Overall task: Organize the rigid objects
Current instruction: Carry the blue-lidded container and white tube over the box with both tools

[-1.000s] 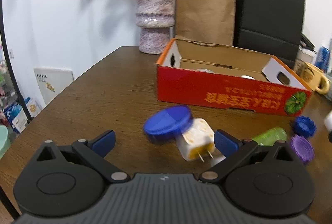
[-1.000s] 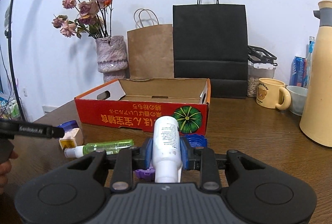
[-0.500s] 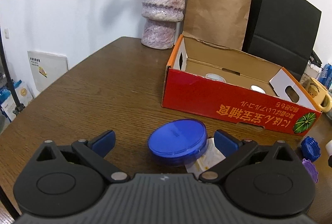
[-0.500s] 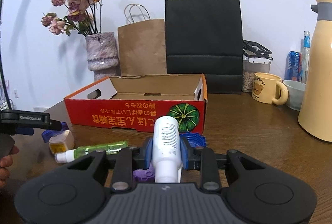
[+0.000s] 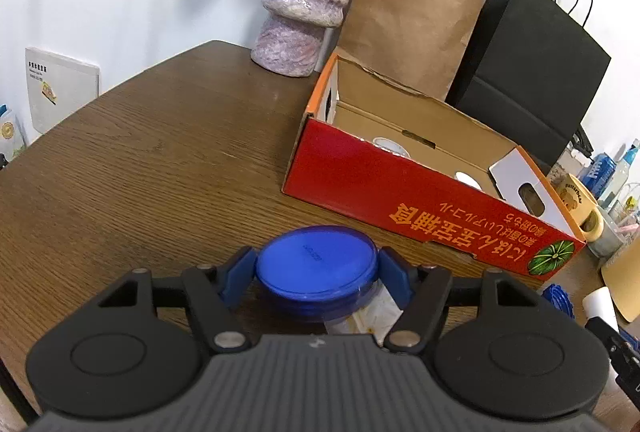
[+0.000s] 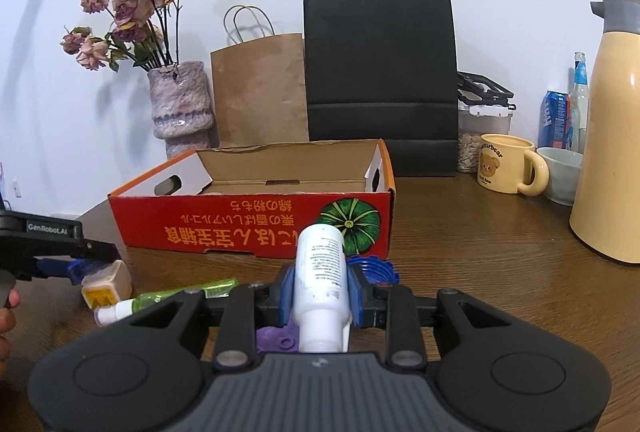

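Brown wooden tabletop [image 5: 160,160] is carrying a red box [image 5: 400,192]; the left gripper [image 5: 316,272] jaws have just been closing onto a blue lid [image 5: 316,266]. From the right wrist, the right gripper [image 6: 320,296] is clamping a white bottle [image 6: 320,272] before the box.
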A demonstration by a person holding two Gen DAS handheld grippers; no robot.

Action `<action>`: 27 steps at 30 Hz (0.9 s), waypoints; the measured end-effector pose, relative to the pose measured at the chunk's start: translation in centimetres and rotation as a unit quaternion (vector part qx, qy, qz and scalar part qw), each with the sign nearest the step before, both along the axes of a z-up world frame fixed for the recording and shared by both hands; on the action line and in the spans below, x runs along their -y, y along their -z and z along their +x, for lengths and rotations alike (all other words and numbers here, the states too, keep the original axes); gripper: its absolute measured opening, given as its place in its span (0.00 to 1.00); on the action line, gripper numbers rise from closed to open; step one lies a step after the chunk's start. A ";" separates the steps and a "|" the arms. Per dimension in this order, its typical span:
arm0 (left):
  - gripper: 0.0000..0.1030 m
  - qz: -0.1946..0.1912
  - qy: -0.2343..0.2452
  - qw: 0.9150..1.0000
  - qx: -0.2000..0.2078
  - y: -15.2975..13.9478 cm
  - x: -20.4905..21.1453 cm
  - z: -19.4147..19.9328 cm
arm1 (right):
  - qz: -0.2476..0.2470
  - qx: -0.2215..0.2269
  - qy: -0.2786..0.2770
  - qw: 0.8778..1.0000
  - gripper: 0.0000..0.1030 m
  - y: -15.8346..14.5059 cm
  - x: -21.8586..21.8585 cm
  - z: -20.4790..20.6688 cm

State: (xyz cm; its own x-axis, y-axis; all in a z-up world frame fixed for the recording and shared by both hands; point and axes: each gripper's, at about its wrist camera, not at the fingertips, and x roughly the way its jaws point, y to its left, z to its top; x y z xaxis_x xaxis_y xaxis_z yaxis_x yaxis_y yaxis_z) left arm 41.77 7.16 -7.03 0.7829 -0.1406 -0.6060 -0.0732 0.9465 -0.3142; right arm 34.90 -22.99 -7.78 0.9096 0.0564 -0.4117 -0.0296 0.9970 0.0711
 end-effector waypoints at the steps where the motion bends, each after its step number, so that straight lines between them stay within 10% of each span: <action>1: 0.67 0.004 -0.003 1.000 0.000 0.0 0.1 0.0 | 0.000 0.000 0.000 1.000 0.26 0.0 -0.1 0.0; 27: 0.67 0.126 -0.015 0.986 0.106 -3.0 3.0 -4.8 | 0.005 0.015 -0.004 1.000 0.26 -0.3 0.0 -0.6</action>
State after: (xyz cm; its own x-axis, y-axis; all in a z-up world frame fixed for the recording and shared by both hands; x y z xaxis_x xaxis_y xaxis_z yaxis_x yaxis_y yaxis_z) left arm 36.94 4.11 -4.06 0.8977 0.0196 -0.4402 -0.0610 0.9949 -0.0800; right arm 34.26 -22.97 -7.45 0.9210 0.0678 -0.3836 -0.0404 0.9960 0.0792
